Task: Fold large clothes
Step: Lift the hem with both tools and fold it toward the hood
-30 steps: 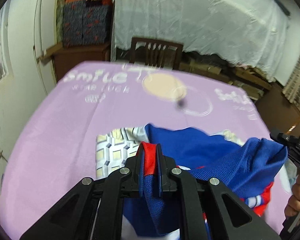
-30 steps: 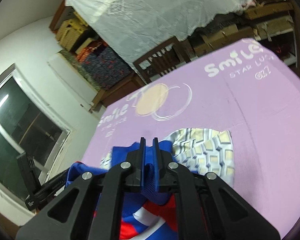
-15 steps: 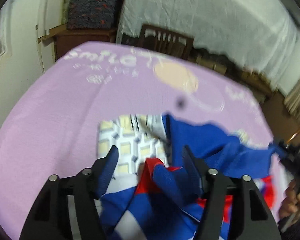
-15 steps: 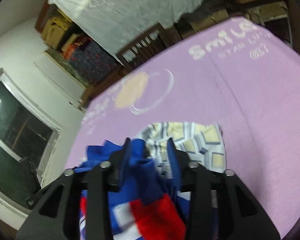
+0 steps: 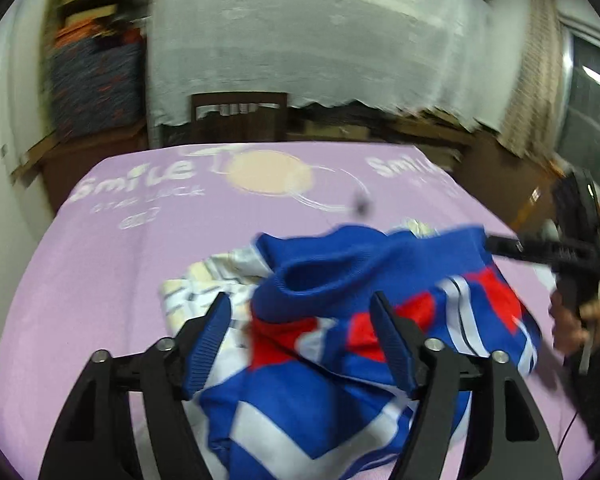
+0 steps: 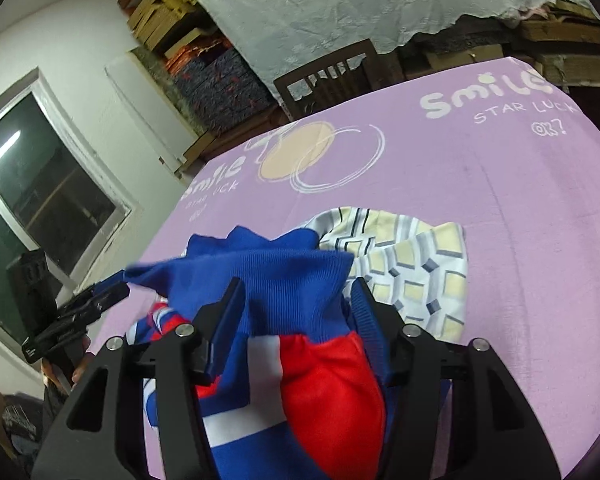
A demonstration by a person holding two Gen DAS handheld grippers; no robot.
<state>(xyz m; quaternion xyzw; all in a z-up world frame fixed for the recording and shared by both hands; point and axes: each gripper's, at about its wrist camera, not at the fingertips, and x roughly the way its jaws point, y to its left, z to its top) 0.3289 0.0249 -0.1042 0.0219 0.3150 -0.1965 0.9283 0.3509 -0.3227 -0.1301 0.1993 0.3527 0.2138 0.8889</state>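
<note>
Both the left gripper and right gripper have just been opening, releasing the blue jersey between them; it lies bunched on the purple tabletop, folding unfinished.

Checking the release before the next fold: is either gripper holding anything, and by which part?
Nothing is held. Both sets of jaws have just been opening; the blue, red and white garment lies loose between them.

2 garments, 2 hand-held grippers, 1 purple sheet, 1 chair.
</note>
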